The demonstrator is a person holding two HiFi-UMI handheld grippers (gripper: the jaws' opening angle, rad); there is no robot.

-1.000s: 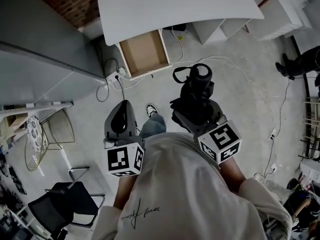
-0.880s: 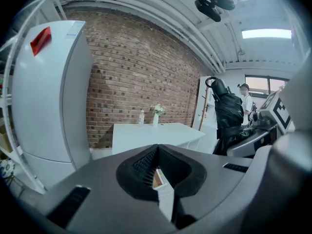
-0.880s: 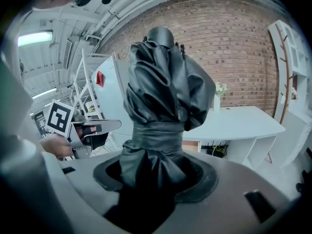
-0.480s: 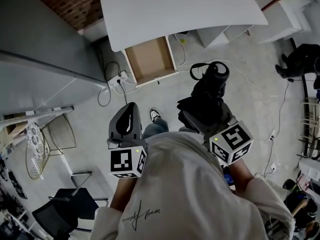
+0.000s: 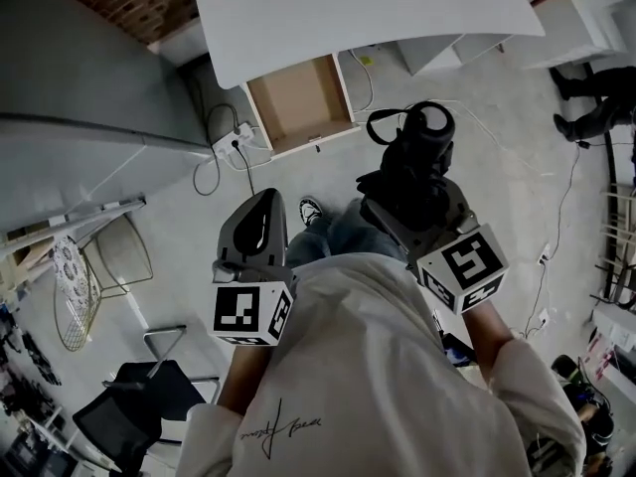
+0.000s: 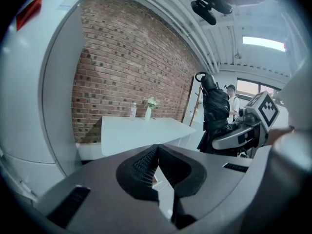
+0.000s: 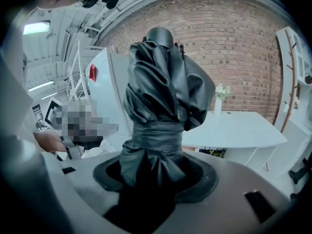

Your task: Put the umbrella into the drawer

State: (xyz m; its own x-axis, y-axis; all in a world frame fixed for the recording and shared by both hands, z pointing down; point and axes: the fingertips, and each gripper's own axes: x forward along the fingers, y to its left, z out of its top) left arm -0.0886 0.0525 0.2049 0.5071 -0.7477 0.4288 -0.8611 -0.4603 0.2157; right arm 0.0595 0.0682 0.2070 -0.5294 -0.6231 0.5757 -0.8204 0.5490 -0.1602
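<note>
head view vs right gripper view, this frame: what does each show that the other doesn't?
Head view only: the open drawer below the white table, with nothing visible on its brown bottom, and the cables on the floor beside it.
Right gripper view only: a vase of flowers standing on the table top, and the strap wrapped round the umbrella.
Both: the folded black umbrella clamped in the right gripper, and the white table.
</note>
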